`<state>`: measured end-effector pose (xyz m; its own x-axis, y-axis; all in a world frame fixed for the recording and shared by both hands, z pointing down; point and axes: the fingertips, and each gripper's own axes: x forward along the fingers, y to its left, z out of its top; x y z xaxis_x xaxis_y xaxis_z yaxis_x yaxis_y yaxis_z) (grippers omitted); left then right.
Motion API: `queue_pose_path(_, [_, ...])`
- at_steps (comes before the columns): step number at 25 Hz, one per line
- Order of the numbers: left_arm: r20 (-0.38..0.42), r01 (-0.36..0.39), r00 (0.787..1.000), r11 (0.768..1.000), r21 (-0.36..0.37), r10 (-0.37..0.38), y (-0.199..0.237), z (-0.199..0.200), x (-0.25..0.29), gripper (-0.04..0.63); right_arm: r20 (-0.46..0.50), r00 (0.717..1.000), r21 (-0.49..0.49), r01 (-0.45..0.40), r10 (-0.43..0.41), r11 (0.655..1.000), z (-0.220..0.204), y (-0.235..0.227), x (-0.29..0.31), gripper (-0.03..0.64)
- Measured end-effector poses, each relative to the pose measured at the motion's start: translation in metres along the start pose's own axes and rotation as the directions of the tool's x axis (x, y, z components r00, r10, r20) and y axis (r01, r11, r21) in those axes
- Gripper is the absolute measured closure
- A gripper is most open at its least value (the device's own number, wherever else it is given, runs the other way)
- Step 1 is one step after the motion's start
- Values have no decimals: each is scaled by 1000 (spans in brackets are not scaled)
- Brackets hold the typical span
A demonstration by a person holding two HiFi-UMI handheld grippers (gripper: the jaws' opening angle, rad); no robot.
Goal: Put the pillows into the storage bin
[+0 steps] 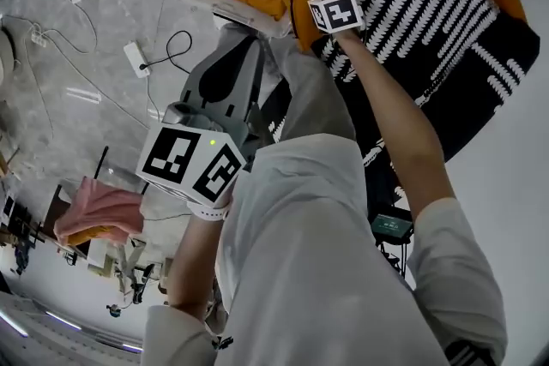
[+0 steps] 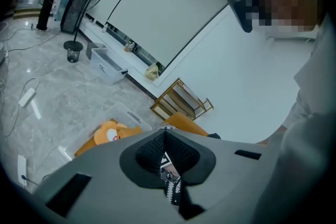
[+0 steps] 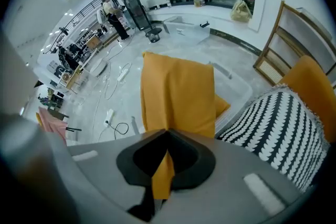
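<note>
Holding two pillows, one per gripper.
Your left gripper (image 2: 167,136) pinches the black-and-white pillow (image 2: 172,182); your right gripper (image 3: 167,136) is clamped on the orange pillow (image 3: 176,94), near the storage bin (image 3: 239,86).

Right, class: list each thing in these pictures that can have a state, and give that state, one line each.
left gripper: shut on the black-and-white pillow's fabric.
right gripper: shut on the orange pillow's edge.
black-and-white pillow: pinched by the left gripper, outside the bin.
orange pillow: hanging from the right gripper, over the storage bin.
storage bin: no lid on, bear cushion inside.
</note>
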<state>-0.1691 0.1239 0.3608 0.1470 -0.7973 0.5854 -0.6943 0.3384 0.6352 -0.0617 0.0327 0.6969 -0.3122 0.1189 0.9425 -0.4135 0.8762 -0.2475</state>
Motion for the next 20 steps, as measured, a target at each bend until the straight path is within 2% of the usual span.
queue_pose_path(3, [14, -23, 1000, 999, -27, 24, 23, 3, -13, 588, -69, 997, -23, -22, 20, 1000, -2, 19, 19, 595])
queue_pose_path(9, [38, -61, 997, 996, -66, 64, 66, 8, -32, 588, -179, 984, -84, -6, -9, 996, -9, 35, 57, 595])
queue_pose_path(11, [40, -75, 996, 994, -83, 78, 78, 7, -39, 588, -213, 977, -131, -7, -22, 991, -13, 43, 65, 570])
queue_pose_path(14, [47, -86, 995, 992, -95, 91, 93, 4, -54, 588, -230, 973, -203, -12, -36, 979, -13, 56, 69, 583])
queue_pose_path(20, [65, -74, 995, 994, -83, 79, 97, 18, -75, 588, -186, 982, -175, -10, -23, 984, 3, 69, 38, 583])
